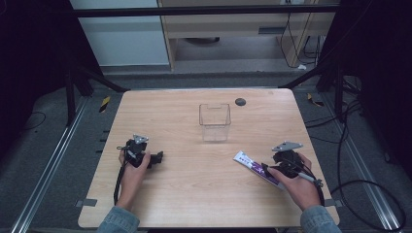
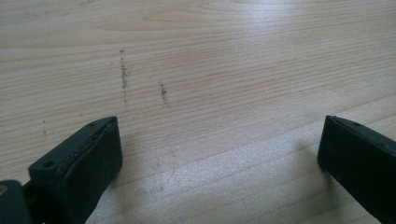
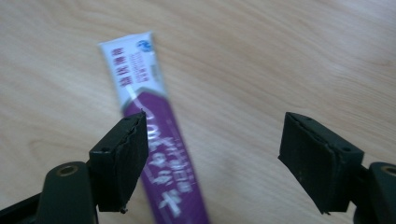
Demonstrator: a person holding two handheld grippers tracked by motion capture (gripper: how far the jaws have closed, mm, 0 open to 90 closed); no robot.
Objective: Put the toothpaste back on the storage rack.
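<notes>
High view is showing the right hand-held gripper (image 1: 270, 171) at about 4 o'clock on the table (image 1: 194, 194), over a purple and white tube (image 1: 250, 165) that is lying flat. In the right gripper view the tube (image 3: 161, 154) is sitting between the jaws, beside one pad, and the other pad is standing well apart, so nothing is being grasped yet. The left hand-held gripper (image 1: 156, 158) is resting released at 8 o'clock. The clear box (image 1: 214, 122) near 12 o'clock is waiting empty; I judge the work is only beginning.
</notes>
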